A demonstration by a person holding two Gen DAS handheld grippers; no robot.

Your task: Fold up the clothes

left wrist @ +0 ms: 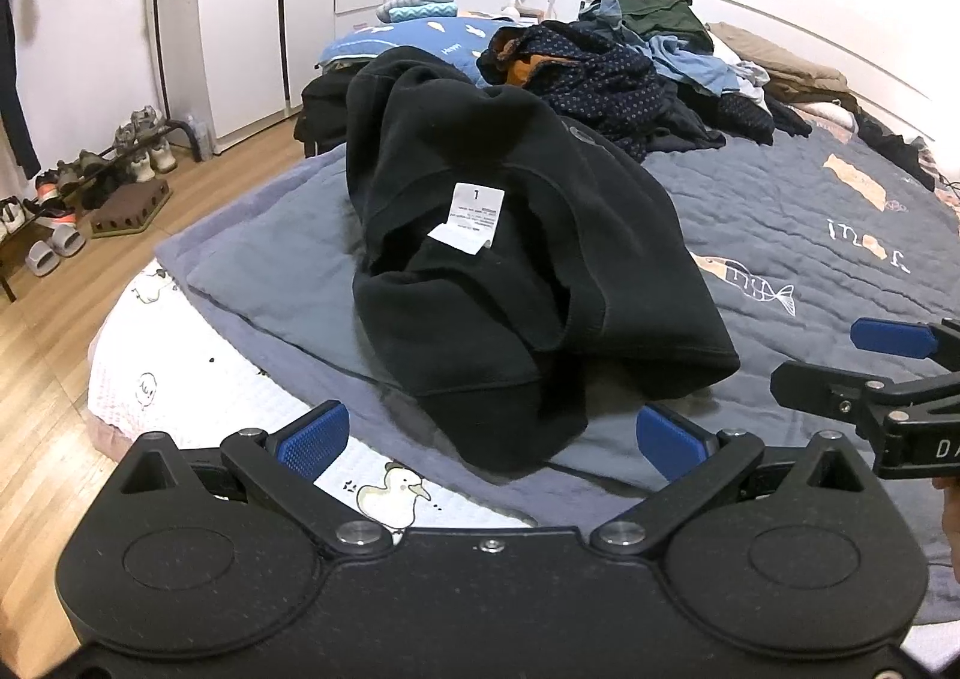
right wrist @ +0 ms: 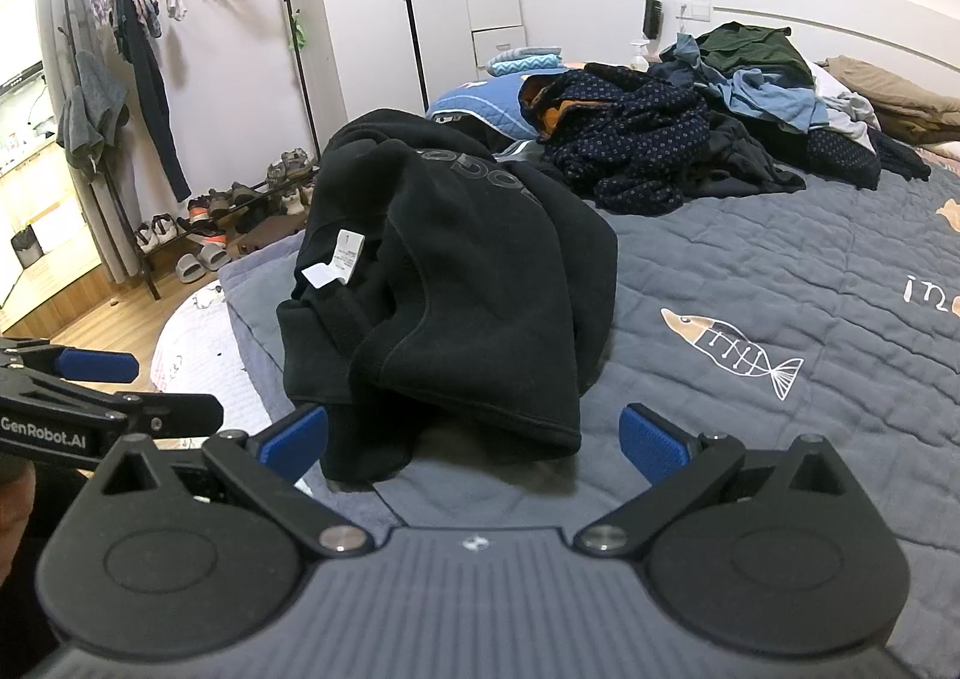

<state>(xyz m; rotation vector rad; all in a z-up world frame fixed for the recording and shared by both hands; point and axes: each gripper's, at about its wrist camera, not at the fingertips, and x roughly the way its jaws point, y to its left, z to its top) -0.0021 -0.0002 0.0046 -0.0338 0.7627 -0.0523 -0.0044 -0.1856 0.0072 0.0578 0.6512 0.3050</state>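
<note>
On the bed (left wrist: 780,211) we see a black hoodie (left wrist: 510,235) in a heap. Our left claw (left wrist: 492,439) and right claw (right wrist: 474,439) are wide open, holding nothing.

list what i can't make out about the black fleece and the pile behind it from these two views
- Crumpled black fleece garment: its sleeves and front are folded under itself in both views.
- White care label: print too small to read.
- Heap of mixed clothes: pieces overlap, count unclear.
</note>
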